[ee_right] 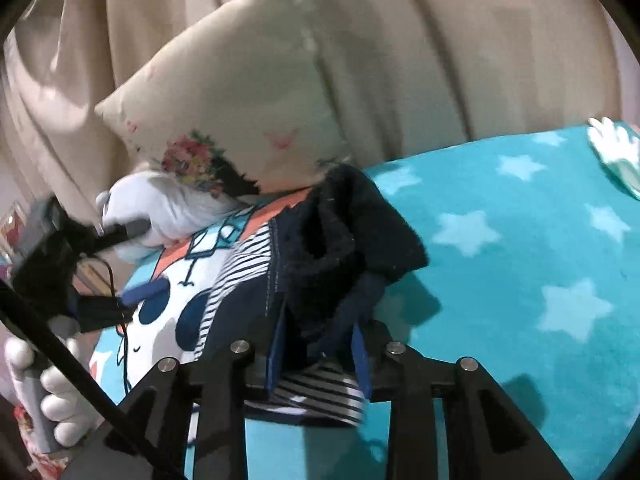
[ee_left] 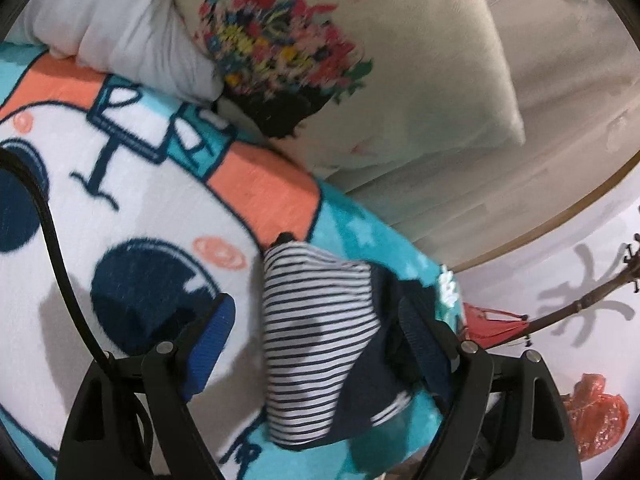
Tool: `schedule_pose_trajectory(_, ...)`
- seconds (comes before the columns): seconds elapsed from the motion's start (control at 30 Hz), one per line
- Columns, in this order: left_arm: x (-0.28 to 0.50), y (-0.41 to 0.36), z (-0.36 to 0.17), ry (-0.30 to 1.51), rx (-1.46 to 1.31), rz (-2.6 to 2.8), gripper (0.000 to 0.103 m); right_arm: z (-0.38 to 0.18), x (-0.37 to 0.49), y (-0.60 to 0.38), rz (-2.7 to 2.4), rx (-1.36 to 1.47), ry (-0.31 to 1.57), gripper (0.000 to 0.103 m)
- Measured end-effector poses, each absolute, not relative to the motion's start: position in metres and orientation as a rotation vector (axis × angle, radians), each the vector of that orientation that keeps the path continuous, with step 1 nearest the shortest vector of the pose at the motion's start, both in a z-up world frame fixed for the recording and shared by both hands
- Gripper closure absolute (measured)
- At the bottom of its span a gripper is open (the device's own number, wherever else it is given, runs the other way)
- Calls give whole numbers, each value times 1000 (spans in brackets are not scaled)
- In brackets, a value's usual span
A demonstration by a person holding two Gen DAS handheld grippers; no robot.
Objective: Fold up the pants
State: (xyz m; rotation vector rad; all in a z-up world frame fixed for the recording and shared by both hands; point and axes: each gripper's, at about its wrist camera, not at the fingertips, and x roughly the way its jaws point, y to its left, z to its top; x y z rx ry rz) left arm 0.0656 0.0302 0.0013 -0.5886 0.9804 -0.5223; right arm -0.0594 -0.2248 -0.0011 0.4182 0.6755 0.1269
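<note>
The pants [ee_left: 316,344] are small, with a navy-and-white striped part and a dark navy part, and lie bunched on a cartoon blanket [ee_left: 140,208]. My left gripper [ee_left: 320,320] is open, its blue-padded fingers [ee_left: 212,336] wide apart on either side of the pants, touching nothing that I can see. In the right wrist view my right gripper [ee_right: 318,354] is shut on the navy fabric of the pants [ee_right: 340,232], which rises in a rumpled heap beyond the fingers. The left gripper [ee_right: 100,308] shows at the left there, held by a white-gloved hand [ee_right: 52,404].
A floral cream pillow [ee_left: 360,72] and a white pillow [ee_left: 120,32] lie at the blanket's far edge. Beige curtains [ee_right: 400,60] hang behind. The teal starred blanket [ee_right: 520,260] spreads to the right. Red plastic bags [ee_left: 596,420] lie on the floor past the bed edge.
</note>
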Motion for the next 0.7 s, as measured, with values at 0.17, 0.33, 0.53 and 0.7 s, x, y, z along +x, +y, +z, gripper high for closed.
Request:
schedule_pose_trajectory(0.17,60,10,-1,992,-530,-531,20,33,-75,-242,-20,388,541,41)
schedule_pose_trajectory(0.33,56,-17,-2,1001,-477,-575,20,43,-60,-250,37,420,499,41)
schedule_pose_trajectory(0.53,55,-36,-20,1023,-343,-511,21,2,-24,-275,62,586,645,51)
schedule_pose_trajectory(0.7,62,-26,-35,1049,-275,-443,46,-18,-19,-274,127,610,711,71)
